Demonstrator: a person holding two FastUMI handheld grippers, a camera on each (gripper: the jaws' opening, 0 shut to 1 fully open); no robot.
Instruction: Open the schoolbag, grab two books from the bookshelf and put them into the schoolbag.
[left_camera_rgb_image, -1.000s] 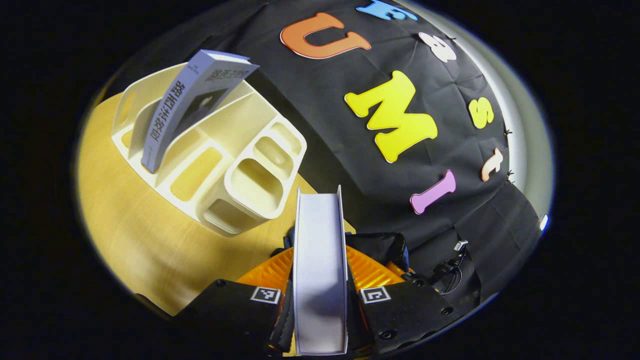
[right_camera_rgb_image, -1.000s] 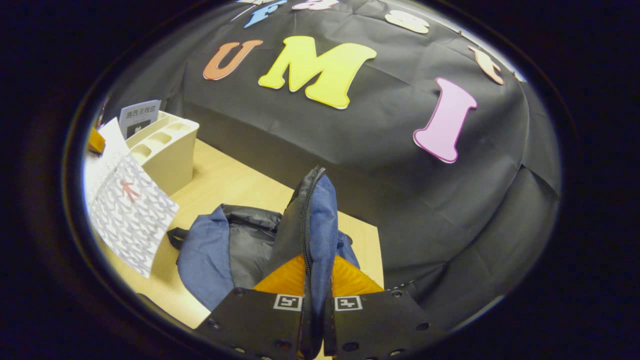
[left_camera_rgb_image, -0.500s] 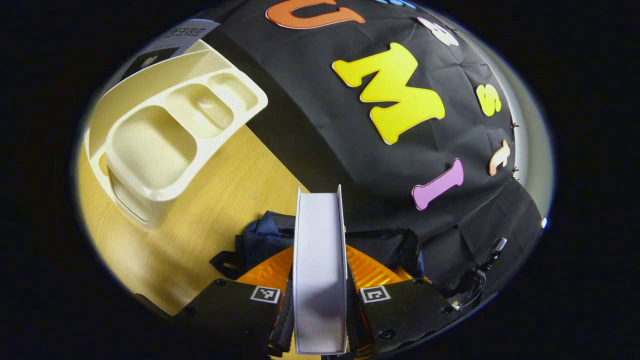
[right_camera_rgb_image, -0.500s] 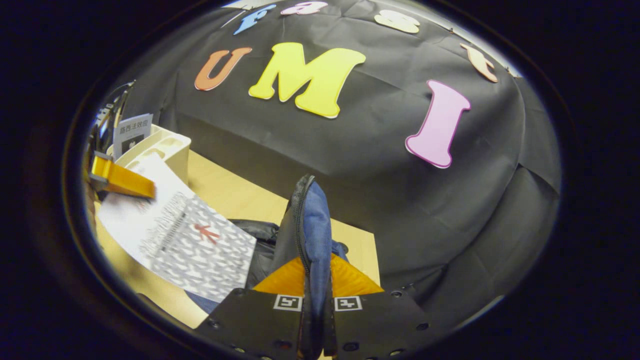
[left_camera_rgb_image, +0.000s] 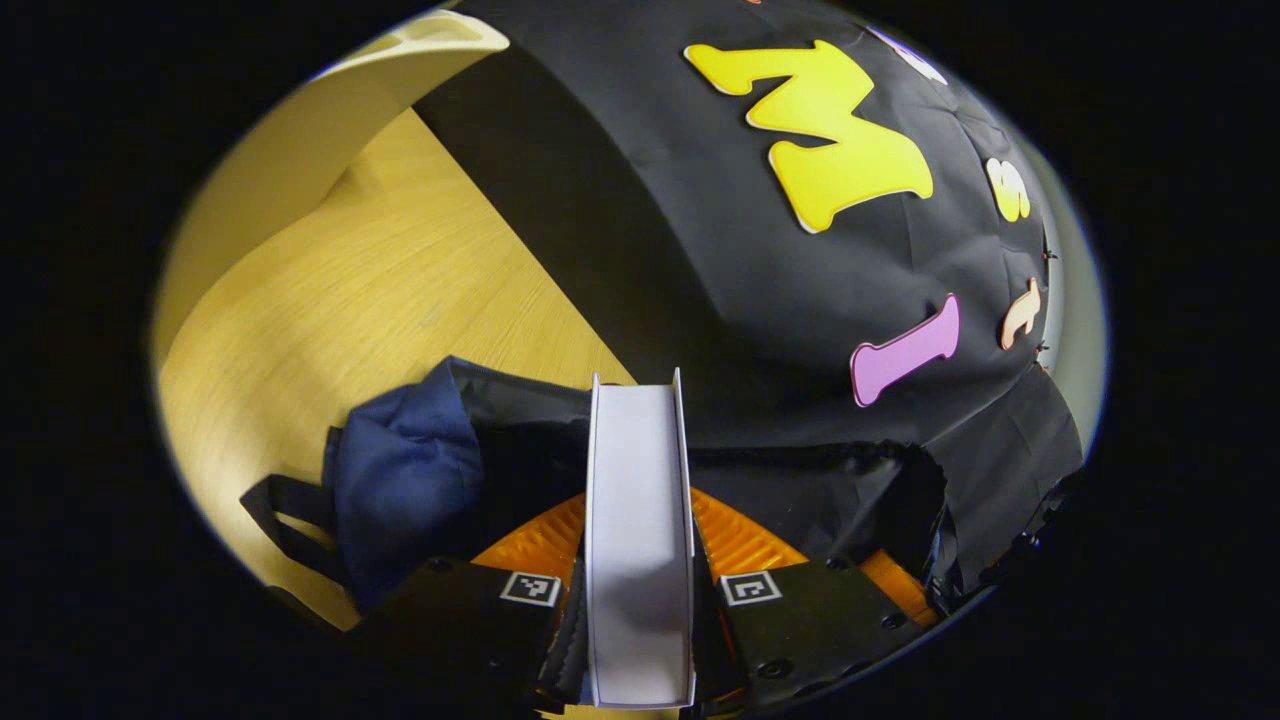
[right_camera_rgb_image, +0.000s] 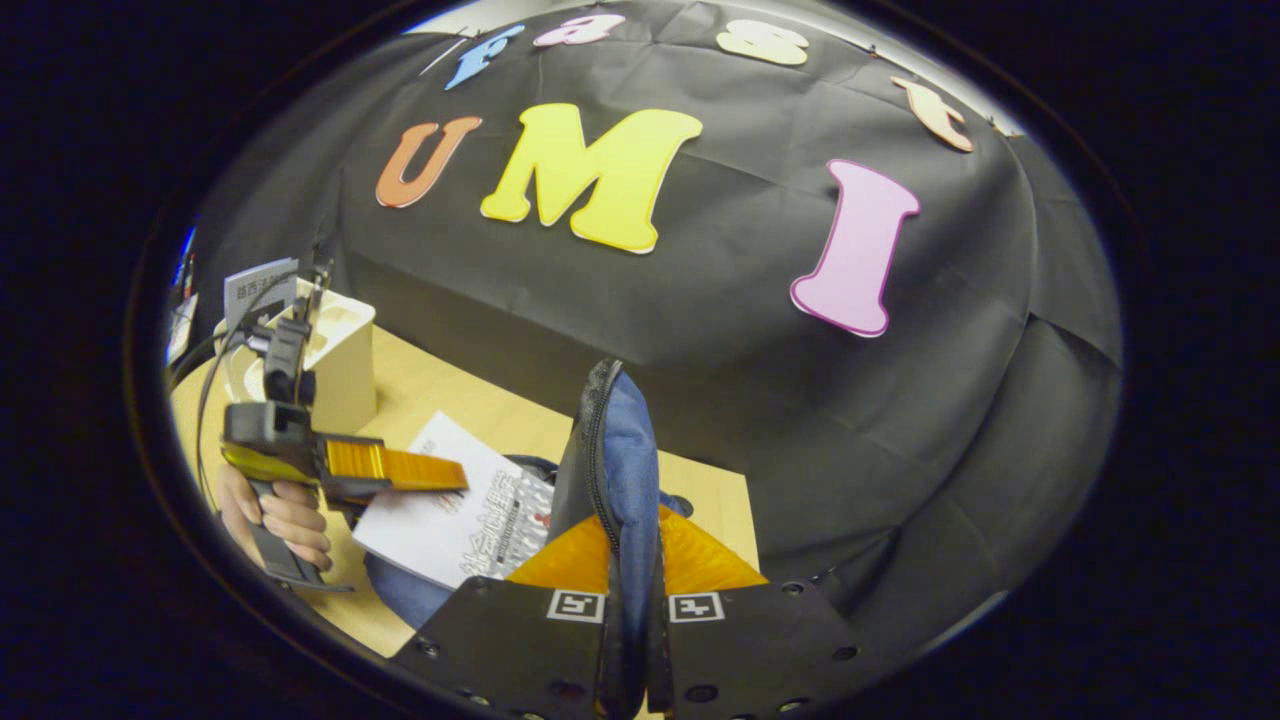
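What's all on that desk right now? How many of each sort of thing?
Books: 2, one held in the left tongs, one in the bookshelf
Schoolbag: 1
Bookshelf: 1
Total: 4

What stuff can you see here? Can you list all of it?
bag: 1, blue with a dark lining, on the table, its zipped edge pinched up by the right tool
book: 1, white, gripped in the left tool, over the bag
second book: 1, grey, standing in the shelf
shelf: 1, cream, far left on the table
table: 1, light wood
left tool: 1, shut on the book
right tool: 1, shut on the bag
hand: 1, holding the left tool
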